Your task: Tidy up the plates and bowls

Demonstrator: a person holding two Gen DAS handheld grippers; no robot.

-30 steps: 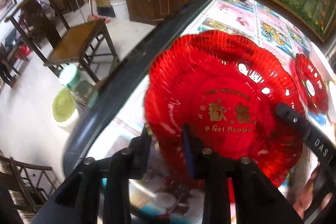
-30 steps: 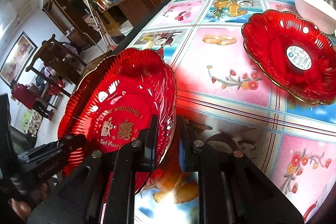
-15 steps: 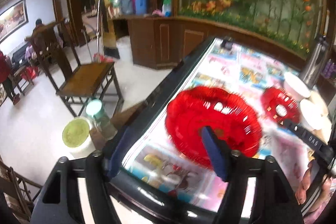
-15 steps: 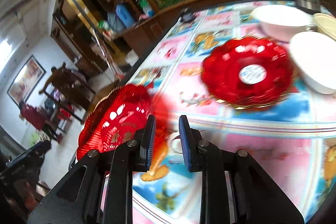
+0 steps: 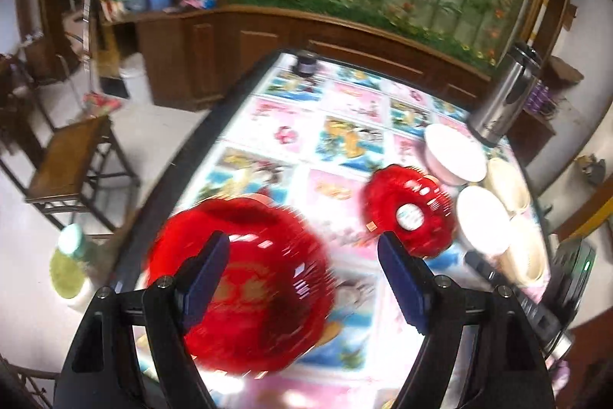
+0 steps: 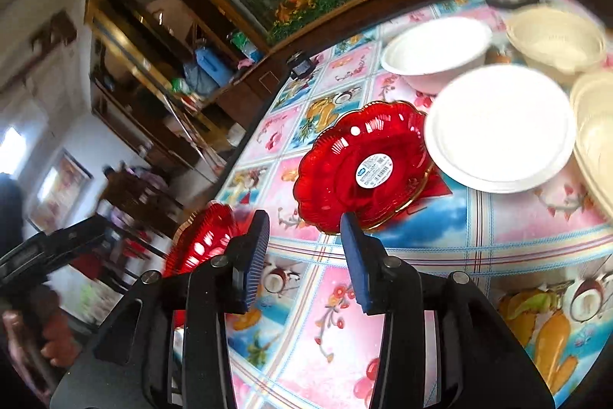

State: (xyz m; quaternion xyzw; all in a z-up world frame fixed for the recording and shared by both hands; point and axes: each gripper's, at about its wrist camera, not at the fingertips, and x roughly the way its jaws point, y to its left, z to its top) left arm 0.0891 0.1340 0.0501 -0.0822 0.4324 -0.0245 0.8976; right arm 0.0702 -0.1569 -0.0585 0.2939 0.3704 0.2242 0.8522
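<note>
A large red scalloped plate point(image 5: 260, 294) with gold lettering lies blurred on the tablecloth by the table's left edge; it shows as a red rim point(image 6: 199, 244) in the right wrist view. My left gripper point(image 5: 304, 278) hangs above it with its jaws wide and still opening, pressing on nothing. A smaller red plate point(image 6: 364, 171) with a white sticker sits mid-table, also red plate point(image 5: 410, 213). My right gripper point(image 6: 306, 259) is just short of its near rim. Its jaws are opening with nothing between them.
White bowls point(image 6: 498, 125) point(image 6: 436, 52) and cream bowls point(image 6: 555, 37) crowd the table's right side beside a steel flask point(image 5: 502, 102). A small dark jar point(image 5: 306, 64) stands at the far edge. A wooden chair point(image 5: 65, 160) and a green-lidded container point(image 5: 69, 267) are on the floor left.
Both grippers have let go of the large red plate, which now lies near the table edge. The left gripper rose and drew back; the right swung toward the smaller red plate.
</note>
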